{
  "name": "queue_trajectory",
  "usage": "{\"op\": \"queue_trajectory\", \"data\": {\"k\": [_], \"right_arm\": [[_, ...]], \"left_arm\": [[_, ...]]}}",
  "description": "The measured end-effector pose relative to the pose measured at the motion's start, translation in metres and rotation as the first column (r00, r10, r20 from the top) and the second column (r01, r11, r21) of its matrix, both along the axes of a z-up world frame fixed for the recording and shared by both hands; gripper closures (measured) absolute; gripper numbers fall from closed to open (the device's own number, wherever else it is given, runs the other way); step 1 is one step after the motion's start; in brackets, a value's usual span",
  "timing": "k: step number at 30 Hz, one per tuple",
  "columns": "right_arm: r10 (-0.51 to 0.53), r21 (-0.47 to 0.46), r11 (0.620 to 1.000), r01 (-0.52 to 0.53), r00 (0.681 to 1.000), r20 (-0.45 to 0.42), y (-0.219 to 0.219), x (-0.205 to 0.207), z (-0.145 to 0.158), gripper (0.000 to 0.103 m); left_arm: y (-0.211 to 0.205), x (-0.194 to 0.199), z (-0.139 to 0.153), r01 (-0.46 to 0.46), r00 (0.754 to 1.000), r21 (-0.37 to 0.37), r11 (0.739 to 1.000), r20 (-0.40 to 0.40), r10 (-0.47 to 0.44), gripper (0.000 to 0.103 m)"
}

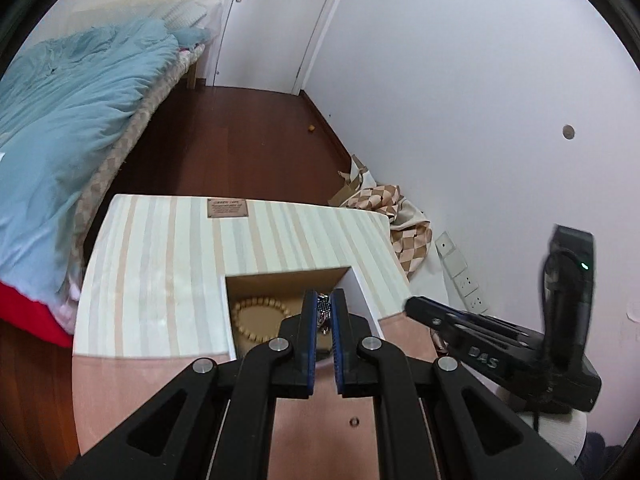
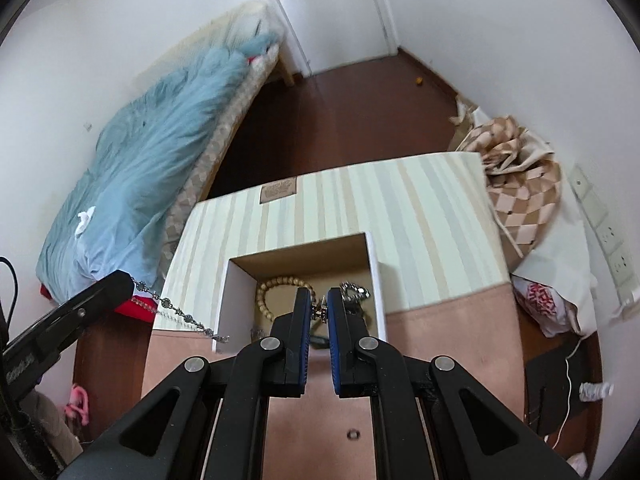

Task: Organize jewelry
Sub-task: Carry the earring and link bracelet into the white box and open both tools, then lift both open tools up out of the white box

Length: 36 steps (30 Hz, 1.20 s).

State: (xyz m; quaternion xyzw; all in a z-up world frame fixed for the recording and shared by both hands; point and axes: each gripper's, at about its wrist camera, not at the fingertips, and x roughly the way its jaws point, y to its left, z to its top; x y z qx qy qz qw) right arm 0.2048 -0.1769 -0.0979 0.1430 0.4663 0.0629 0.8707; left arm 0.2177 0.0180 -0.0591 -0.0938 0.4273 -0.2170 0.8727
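A striped box (image 1: 168, 272) with an open square compartment (image 1: 280, 280) stands on a pink table. A wooden bead bracelet (image 1: 260, 308) lies inside; it also shows in the right wrist view (image 2: 280, 286), beside a silver piece (image 2: 354, 292). My left gripper (image 1: 323, 312) is shut on a silver linked bracelet (image 1: 323, 308), which hangs as a chain in the right wrist view (image 2: 176, 310) over the box's left front corner. My right gripper (image 2: 319, 312) is shut on a small gold-and-silver jewel (image 2: 319, 312) just above the compartment. The right gripper also shows in the left wrist view (image 1: 412, 304).
The pink table (image 2: 440, 344) carries the striped box (image 2: 420, 220). A small ring (image 2: 353, 435) lies on the table near me. A bed with a blue duvet (image 1: 60, 120) stands left. A checkered bag (image 2: 520, 200) and wall sockets (image 1: 460, 276) are right.
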Motion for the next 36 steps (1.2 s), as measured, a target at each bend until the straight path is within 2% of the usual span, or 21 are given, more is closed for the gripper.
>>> {"op": "queue_trajectory", "data": {"k": [5,9,14,17,18,19,20,21,22,24,25,26,28,29,30,31,33,36], "right_arm": [[0.051,-0.006,0.999,-0.052,0.992,-0.119,0.003,0.059,-0.023,0.094],[0.087,-0.036,0.995,-0.097,0.971,-0.222,0.009,0.09,-0.052,0.094],[0.102,-0.04,0.992,-0.119,0.948,-0.303,0.011,0.107,-0.078,0.093],[0.107,-0.049,0.99,-0.13,0.942,-0.317,0.015,0.112,-0.083,0.092],[0.109,-0.062,0.989,-0.135,0.943,-0.314,0.016,0.112,-0.082,0.084],[0.114,-0.066,0.988,-0.141,0.944,-0.31,0.017,0.112,-0.081,0.077],[0.112,-0.066,0.988,-0.139,0.945,-0.307,0.017,0.113,-0.08,0.062],[0.109,-0.071,0.988,-0.137,0.947,-0.303,0.018,0.113,-0.078,0.048],[0.11,-0.077,0.987,-0.139,0.948,-0.298,0.018,0.114,-0.076,0.044],[0.103,-0.078,0.988,-0.131,0.952,-0.29,0.018,0.113,-0.074,0.043],[0.096,-0.095,0.987,-0.127,0.955,-0.281,0.018,0.112,-0.072,0.043],[0.085,-0.114,0.986,-0.12,0.959,-0.271,0.018,0.11,-0.069,0.042],[0.067,-0.148,0.983,-0.109,0.963,-0.26,0.017,0.106,-0.066,0.028],[0.059,-0.166,0.981,-0.104,0.965,-0.255,0.016,0.103,-0.064,0.015],[0.051,-0.188,0.977,-0.1,0.968,-0.246,0.016,0.099,-0.062,0.011],[0.041,-0.213,0.973,-0.093,0.971,-0.237,0.015,0.096,-0.061,0.011],[0.027,-0.279,0.956,-0.087,0.977,-0.214,0.017,0.086,-0.057,0.009],[0.017,-0.334,0.939,-0.082,0.981,-0.194,0.018,0.069,-0.054,0.002]], "left_arm": [[-0.007,0.034,-0.018,0.001,0.999,0.016,1.0,-0.048,0.0,0.099],[-0.007,0.06,-0.046,-0.002,0.992,0.042,0.999,-0.124,0.007,0.098],[-0.005,0.078,-0.077,-0.061,0.971,0.174,0.983,-0.219,0.099,0.096],[-0.001,0.082,-0.089,-0.081,0.963,0.224,0.971,-0.234,0.135,0.091],[0.0,0.082,-0.091,-0.092,0.962,0.242,0.966,-0.23,0.149,0.087],[0.002,0.081,-0.093,-0.103,0.96,0.263,0.959,-0.225,0.165,0.071],[0.003,0.08,-0.094,-0.119,0.958,0.292,0.949,-0.216,0.186,0.045],[0.005,0.081,-0.096,-0.131,0.957,0.304,0.944,-0.209,0.2,0.035],[0.007,0.079,-0.095,-0.148,0.958,0.309,0.94,-0.192,0.214,0.028],[0.013,0.077,-0.093,-0.17,0.958,0.313,0.935,-0.17,0.231,0.028],[0.015,0.076,-0.093,-0.179,0.956,0.321,0.93,-0.167,0.242,0.023],[0.018,0.073,-0.094,-0.19,0.952,0.337,0.922,-0.165,0.257,0.014],[0.02,0.07,-0.094,-0.204,0.95,0.349,0.914,-0.155,0.271,0.007],[0.022,0.065,-0.095,-0.212,0.949,0.36,0.909,-0.147,0.28,0.006],[0.022,0.064,-0.095,-0.215,0.947,0.368,0.905,-0.146,0.285,0.004],[0.023,0.061,-0.096,-0.219,0.946,0.378,0.9,-0.144,0.291,0.0],[0.024,0.053,-0.097,-0.224,0.945,0.39,0.893,-0.139,0.298,0.0],[0.023,0.045,-0.098,-0.229,0.944,0.397,0.889,-0.132,0.302,0.0]]}}
